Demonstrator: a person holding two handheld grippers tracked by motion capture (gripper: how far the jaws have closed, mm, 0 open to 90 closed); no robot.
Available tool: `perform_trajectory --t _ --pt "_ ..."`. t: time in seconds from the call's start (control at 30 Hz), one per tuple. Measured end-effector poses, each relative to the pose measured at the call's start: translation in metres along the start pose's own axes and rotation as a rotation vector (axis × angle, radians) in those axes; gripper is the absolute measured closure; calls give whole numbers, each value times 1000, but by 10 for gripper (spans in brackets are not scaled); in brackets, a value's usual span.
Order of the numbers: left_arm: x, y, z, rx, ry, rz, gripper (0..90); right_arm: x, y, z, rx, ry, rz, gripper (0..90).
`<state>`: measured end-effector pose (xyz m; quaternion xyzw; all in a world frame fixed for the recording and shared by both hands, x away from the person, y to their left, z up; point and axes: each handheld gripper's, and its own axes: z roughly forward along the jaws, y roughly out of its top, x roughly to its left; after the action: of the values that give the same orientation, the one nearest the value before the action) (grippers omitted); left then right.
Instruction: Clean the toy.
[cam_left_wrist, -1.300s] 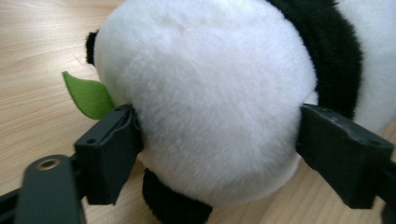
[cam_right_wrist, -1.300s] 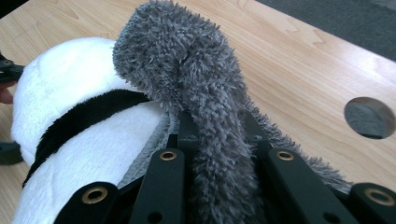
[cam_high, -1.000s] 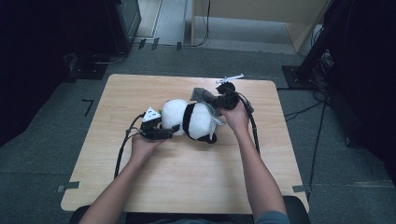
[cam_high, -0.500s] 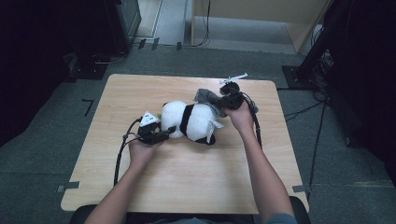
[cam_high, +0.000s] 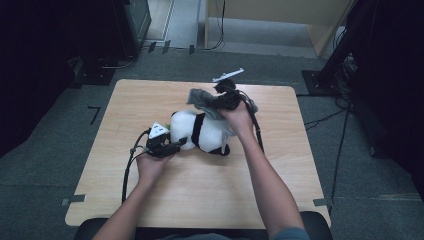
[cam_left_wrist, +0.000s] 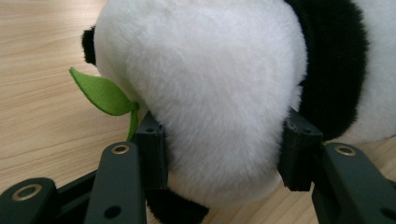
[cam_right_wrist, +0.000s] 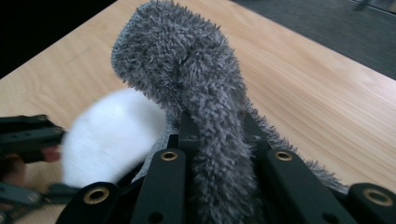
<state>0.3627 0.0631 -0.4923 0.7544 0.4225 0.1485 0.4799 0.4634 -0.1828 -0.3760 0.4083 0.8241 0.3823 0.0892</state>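
Observation:
A black-and-white panda plush (cam_high: 200, 131) lies on the wooden table (cam_high: 280, 190). My left gripper (cam_high: 177, 144) is shut on its white head (cam_left_wrist: 205, 84); the jaws have just been closing on it, then eased a little, and the pads (cam_left_wrist: 154, 149) dent the fur. A green felt leaf (cam_left_wrist: 102, 93) sticks out beside the head. My right gripper (cam_high: 222, 102) hangs above the panda's far side, shut on a grey fuzzy cloth (cam_high: 200, 97). In the right gripper view the cloth (cam_right_wrist: 187, 60) stands up between the jaws (cam_right_wrist: 217, 135), with the panda (cam_right_wrist: 112, 135) blurred below.
The left gripper's cable (cam_high: 131, 165) loops over the table's near left. Dark cabinets (cam_high: 125, 25) stand beyond the far left corner and a black stand with cables (cam_high: 340, 65) at the right. Bare wood lies in front of the panda.
The right gripper has risen and moved away from the panda, lifting the grey cloth. The left jaws have closed onto the panda's head.

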Motion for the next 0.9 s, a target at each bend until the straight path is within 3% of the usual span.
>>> perform_trajectory --t 0.17,0.27,0.37,0.6,0.8,0.9 --pt "-1 0 0 0 4 -7 458 28 7 30 51 13 -48 768" --pt "1 0 1 1 -1 -19 458 34 4 42 80 -18 -76 768" --pt "1 0 1 2 -2 -15 458 31 3 43 78 -10 -59 768" --pt "2 2 1 9 -12 -16 456 20 -1 33 97 -45 -58 767" --pt "2 3 2 12 -17 -18 455 -3 -12 14 79 -71 -36 767" --pt "4 3 2 12 -21 -26 455 -15 -21 1 61 -86 7 767"
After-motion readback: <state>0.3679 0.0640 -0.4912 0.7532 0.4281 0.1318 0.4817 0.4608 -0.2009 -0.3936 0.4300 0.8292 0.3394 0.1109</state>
